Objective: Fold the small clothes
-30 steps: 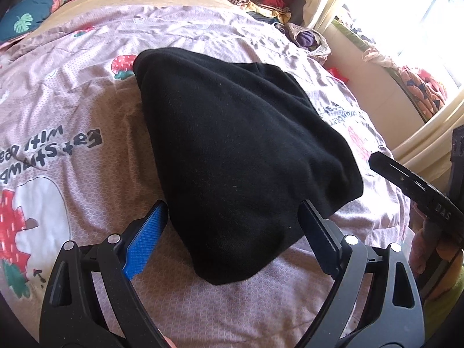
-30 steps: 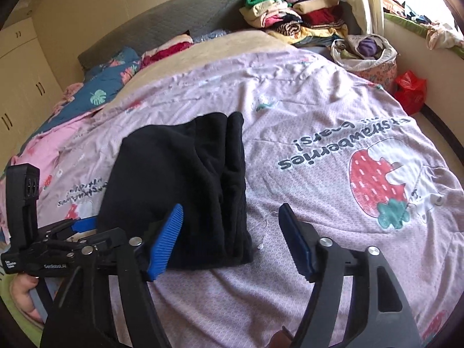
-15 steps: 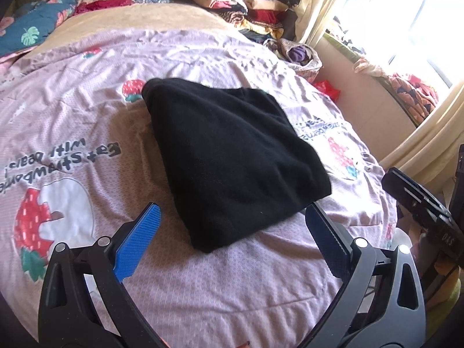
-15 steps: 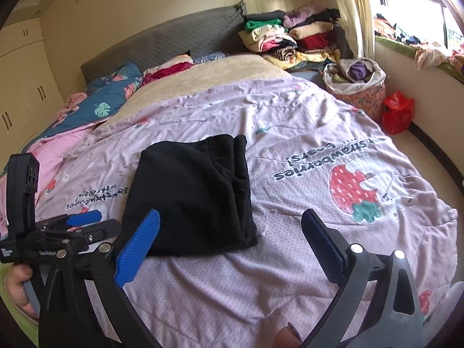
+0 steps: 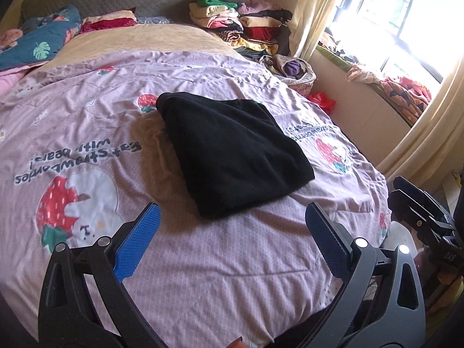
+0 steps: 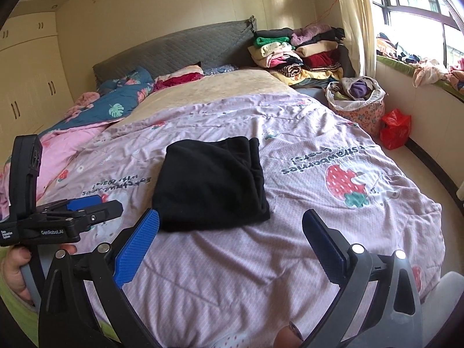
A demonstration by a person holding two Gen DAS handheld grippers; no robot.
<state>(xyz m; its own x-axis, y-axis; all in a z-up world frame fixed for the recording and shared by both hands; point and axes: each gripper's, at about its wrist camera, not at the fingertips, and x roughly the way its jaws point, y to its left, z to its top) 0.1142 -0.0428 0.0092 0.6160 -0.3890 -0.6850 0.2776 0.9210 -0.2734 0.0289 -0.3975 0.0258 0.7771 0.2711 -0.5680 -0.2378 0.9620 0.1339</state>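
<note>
Folded black garment (image 5: 232, 153) on the bed, both tongs released.

Your left tongs (image 5: 232, 242) and right tongs (image 6: 230, 243) gape empty, just short of the garment's near edge. It lies flat mid-quilt (image 5: 87, 121), long axis running from you toward the headboard (image 6: 179, 49).

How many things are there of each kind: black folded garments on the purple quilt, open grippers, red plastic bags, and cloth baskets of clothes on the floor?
Black folded garment on the purple quilt: 1
Open grippers, left gripper and right gripper: 2
Red plastic bag: 1
Cloth basket of clothes: 1
Total: 5
</note>
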